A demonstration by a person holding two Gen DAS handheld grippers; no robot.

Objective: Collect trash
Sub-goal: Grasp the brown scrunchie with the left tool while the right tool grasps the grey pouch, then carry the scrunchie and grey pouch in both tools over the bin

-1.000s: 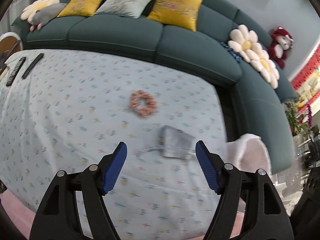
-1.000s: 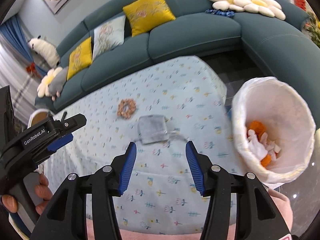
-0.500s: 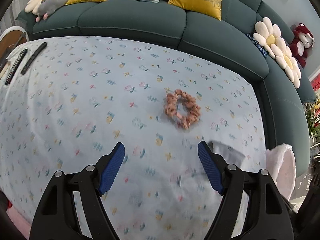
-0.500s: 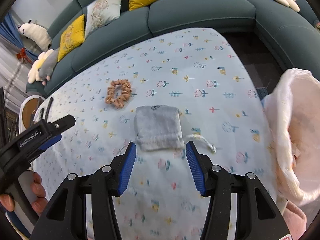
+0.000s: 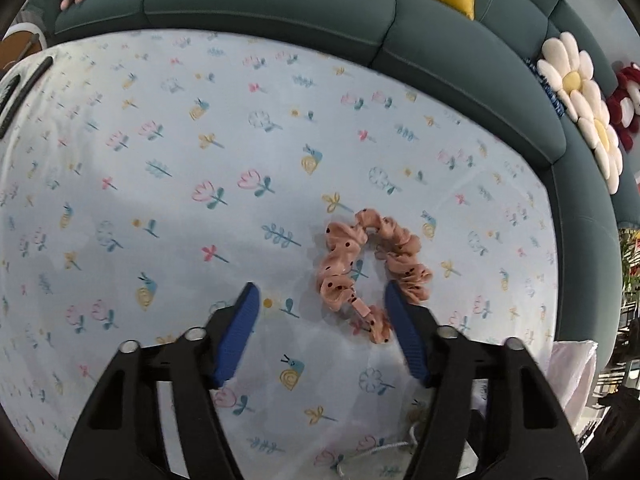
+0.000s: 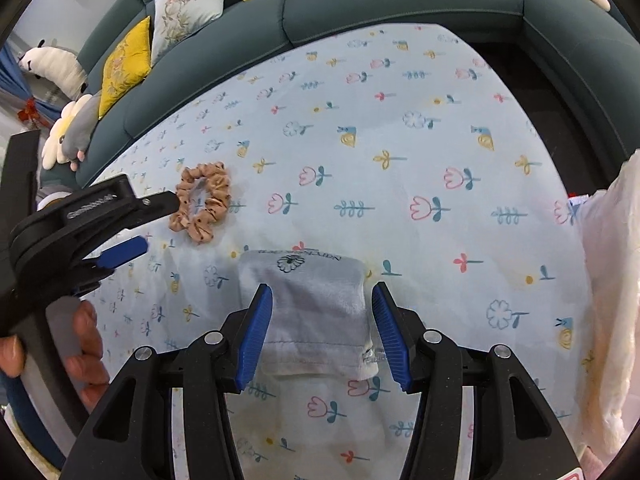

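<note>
Our left tongs (image 5: 322, 322) are wide open around the near part of the pink scrunchie (image 5: 370, 270); our right tongs (image 6: 322, 330) are open astride the grey drawstring pouch (image 6: 310, 314), near the counter's (image 6: 420, 152) right edge, holding nothing.

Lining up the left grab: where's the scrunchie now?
On the tablecloth, the scrunchie lies just ahead of the open left gripper, by its right finger; in the right view it's up-left of the grey pouch.
</note>
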